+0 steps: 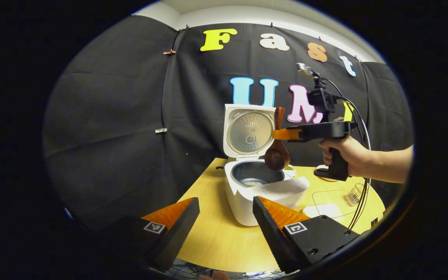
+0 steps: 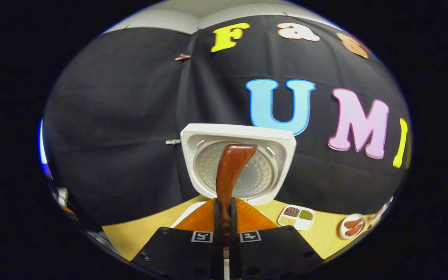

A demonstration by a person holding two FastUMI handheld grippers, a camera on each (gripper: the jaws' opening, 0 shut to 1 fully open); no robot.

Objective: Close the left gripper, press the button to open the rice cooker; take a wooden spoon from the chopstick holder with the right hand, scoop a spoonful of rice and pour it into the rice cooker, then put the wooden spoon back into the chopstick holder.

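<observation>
- We hold our right gripper (image 1: 276,134) above the open white rice cooker (image 1: 261,194), its jaws clamped on the handle of a dark brown wooden spoon (image 1: 277,153); the spoon hangs nearly upright, bowl down, over the right side of the grey inner pot (image 1: 256,174).
- A small patch of white rice (image 1: 254,183) lies at the bottom of that pot, below and to the left of the spoon's bowl.
- In the right gripper view the spoon's handle (image 2: 230,175) rises straight up from between the closed fingers, with the cooker's raised white lid (image 2: 238,163) directly behind it.
- Our left gripper (image 1: 226,208) hangs back with its jaws spread apart and nothing between them; the cooker stands just ahead of them on the light wooden table (image 1: 216,233).
- A hand (image 1: 344,151) grips the right gripper's handle, to the right of the left jaws and beyond them.
- Beyond the right gripper's jaws and off to their right, a white divided tray of grains (image 2: 296,217) and a small plate of reddish-brown pieces (image 2: 352,226) sit on the table.
- A clear wire holder (image 1: 354,194) stands at the table's far right in the left gripper view.
</observation>
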